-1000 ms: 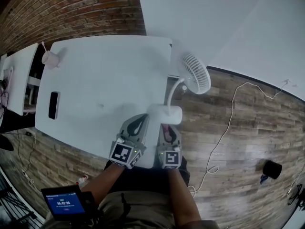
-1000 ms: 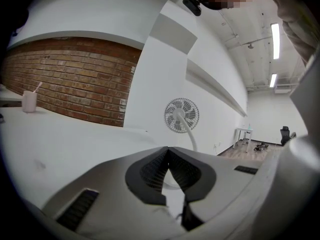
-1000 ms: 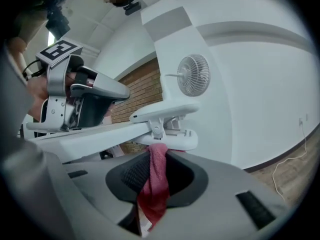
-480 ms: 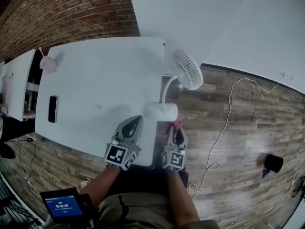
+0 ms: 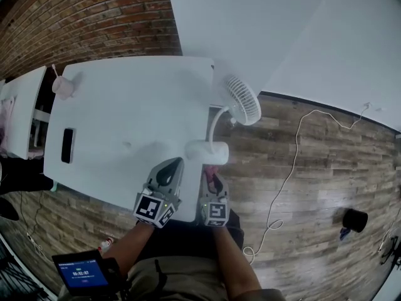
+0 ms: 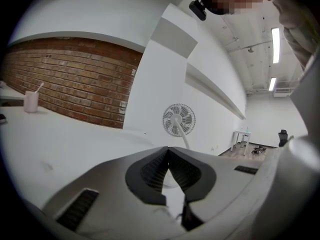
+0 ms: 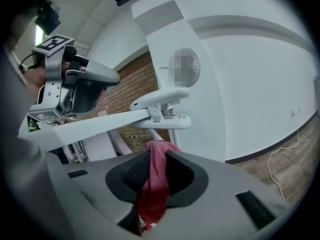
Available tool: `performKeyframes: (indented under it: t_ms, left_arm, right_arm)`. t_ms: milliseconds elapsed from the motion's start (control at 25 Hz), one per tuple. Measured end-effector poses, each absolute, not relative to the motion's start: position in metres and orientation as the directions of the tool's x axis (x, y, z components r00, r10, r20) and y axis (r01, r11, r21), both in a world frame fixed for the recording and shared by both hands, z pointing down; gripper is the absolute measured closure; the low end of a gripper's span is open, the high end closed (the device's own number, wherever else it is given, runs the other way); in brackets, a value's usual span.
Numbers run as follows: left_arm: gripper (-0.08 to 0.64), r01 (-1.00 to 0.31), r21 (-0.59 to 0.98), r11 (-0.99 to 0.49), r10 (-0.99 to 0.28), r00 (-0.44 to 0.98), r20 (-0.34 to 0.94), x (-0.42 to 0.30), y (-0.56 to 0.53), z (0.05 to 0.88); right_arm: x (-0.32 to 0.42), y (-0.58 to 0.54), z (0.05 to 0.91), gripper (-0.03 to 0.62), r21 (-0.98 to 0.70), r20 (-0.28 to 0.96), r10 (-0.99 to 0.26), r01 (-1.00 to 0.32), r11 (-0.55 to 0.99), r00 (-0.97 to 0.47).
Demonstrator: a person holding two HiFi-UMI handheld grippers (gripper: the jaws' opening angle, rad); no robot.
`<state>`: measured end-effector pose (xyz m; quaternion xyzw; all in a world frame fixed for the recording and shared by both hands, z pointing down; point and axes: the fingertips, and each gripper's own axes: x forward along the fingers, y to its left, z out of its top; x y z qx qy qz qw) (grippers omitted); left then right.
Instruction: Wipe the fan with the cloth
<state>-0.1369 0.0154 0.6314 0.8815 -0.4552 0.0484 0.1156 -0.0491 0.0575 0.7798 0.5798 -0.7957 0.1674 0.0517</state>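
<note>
A white clip fan stands at the table's right edge, its round head (image 5: 241,99) on a curved neck above the clamp base (image 5: 207,152). My right gripper (image 5: 211,175) sits just below that clamp, off the table edge, shut on a red cloth (image 7: 152,194) that hangs down between its pads. In the right gripper view the clamp (image 7: 160,109) is right ahead and the fan head (image 7: 186,66) above it. My left gripper (image 5: 169,167) rests over the table's near edge, shut and empty. From the left gripper view the fan (image 6: 178,119) is straight ahead.
On the white table (image 5: 125,105) lie a black phone (image 5: 67,145) at the left and a pink cup with a straw (image 5: 62,85) at the far left corner. A white cable (image 5: 294,168) trails over the wooden floor. A black object (image 5: 354,219) sits on the floor at right.
The right gripper with the cloth swung out to the right of the clamp, then came back under it. The left gripper has stayed put.
</note>
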Motion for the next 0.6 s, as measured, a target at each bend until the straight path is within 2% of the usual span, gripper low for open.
performKeyframes:
  t_ms: [160, 320, 440, 600]
  left_arm:
    - [0.54, -0.807, 0.152, -0.571, -0.787, 0.59, 0.18, -0.138, 0.014, 0.63]
    - [0.54, -0.824, 0.169, -0.541, -0.803, 0.565, 0.19, -0.143, 0.011, 0.635]
    - [0.54, -0.831, 0.172, -0.528, -0.808, 0.555, 0.197, -0.146, 0.01, 0.636]
    - [0.54, -0.829, 0.16, -0.536, -0.805, 0.559, 0.199, -0.144, 0.007, 0.633]
  right_arm:
    - [-0.066, 0.042, 0.762, 0.491, -0.206, 0.186, -0.899, -0.911, 0.358, -0.396]
    - [-0.066, 0.036, 0.748, 0.492, -0.196, 0.211, -0.892, -0.911, 0.363, -0.4]
    - [-0.058, 0.034, 0.754, 0.492, -0.211, 0.172, -0.915, -0.921, 0.328, -0.365]
    - [-0.049, 0.034, 0.751, 0.492, -0.21, 0.21, -0.908, -0.924, 0.32, -0.362]
